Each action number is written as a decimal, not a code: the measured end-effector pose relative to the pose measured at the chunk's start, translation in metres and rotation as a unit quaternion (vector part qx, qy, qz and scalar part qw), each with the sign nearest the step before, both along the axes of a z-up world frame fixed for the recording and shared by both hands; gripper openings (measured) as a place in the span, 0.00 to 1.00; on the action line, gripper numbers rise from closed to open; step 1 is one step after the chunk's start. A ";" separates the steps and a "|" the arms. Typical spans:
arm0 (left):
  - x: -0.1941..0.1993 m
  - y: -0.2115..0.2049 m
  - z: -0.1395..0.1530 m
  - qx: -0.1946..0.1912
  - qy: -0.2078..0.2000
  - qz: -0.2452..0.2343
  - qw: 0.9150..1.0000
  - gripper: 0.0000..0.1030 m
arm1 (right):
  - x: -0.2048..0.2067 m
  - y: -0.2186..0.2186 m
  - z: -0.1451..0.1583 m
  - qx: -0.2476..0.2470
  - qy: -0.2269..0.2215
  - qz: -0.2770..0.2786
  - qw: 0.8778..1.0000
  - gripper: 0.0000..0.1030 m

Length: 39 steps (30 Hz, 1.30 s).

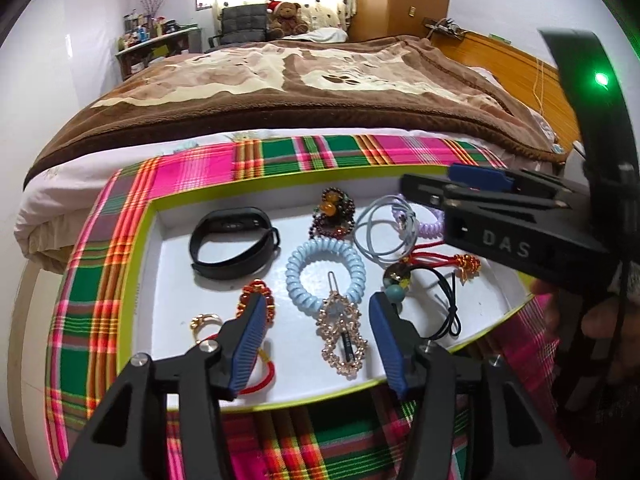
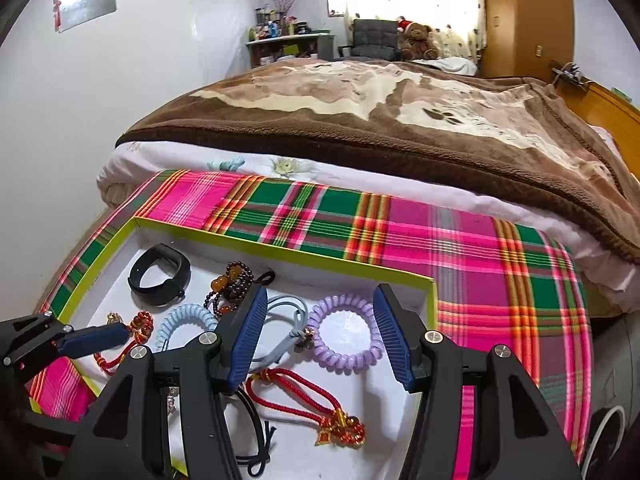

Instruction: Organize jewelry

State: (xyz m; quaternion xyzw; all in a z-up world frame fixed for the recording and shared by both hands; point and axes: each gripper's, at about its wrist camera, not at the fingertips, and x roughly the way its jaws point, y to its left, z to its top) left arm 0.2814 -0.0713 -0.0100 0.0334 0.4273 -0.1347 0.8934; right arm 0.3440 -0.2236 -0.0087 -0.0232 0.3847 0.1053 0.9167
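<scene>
room: I was parked at the foot of a bed [image 1: 300,92] with a brown blanket, a teddy bear [image 2: 416,42] in a santa hat sitting by the curtained window way at the back.
surface: a pink and green plaid cloth [image 2: 460,248] was spread over the bed end, and the shallow white tray [image 1: 176,280] with the lime-green rim sat right on it.
jewelry: all of it lay loose in the tray. There was a black wristband [image 1: 232,242] at the far left, a dark bead bracelet [image 1: 332,214] with amber bits, a pale blue coil hair tie [image 1: 325,270], a lilac coil hair tie [image 2: 344,334], a grey elastic loop [image 1: 380,232], a gold rhinestone clip [image 1: 342,336] and a red cord charm [image 2: 320,408].
left gripper [image 1: 316,312]: I had it half open over the near edge of the tray, with the rhinestone clip lying between the pads and not pinched.
right gripper [image 2: 320,308]: same deal, about half open, with the lilac coil on the tray between the fingers, nothing squeezed.
left view only: the rhinestone clip showed in full, plus the other tool from the side.
right view only: the lilac coil showed whole; the left view mostly hid it behind the black tool.
</scene>
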 end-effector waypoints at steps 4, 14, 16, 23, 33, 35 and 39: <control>-0.009 0.006 0.010 0.002 -0.019 0.024 1.000 0.61 | -0.019 -0.006 0.010 0.005 -0.012 -0.028 1.000 0.54; -0.048 0.019 0.038 0.013 -0.068 0.066 0.995 0.62 | -0.096 -0.009 0.039 0.011 -0.047 -0.082 0.995 0.55; -0.060 0.021 0.043 0.023 -0.083 0.077 0.993 0.62 | -0.113 -0.004 0.045 0.002 -0.056 -0.083 0.995 0.55; -0.103 0.029 0.054 0.025 -0.112 0.099 0.989 0.62 | -0.166 0.009 0.057 -0.009 -0.077 -0.098 0.992 0.55; -0.140 0.031 0.057 0.017 -0.135 0.094 0.986 0.62 | -0.210 0.017 0.055 0.005 -0.092 -0.103 0.990 0.55; -0.144 0.032 0.055 0.008 -0.134 0.095 0.986 0.62 | -0.213 0.019 0.053 0.009 -0.092 -0.102 0.990 0.55; -0.147 0.031 0.051 0.011 -0.137 0.099 0.986 0.62 | -0.217 0.022 0.050 0.015 -0.092 -0.097 0.991 0.55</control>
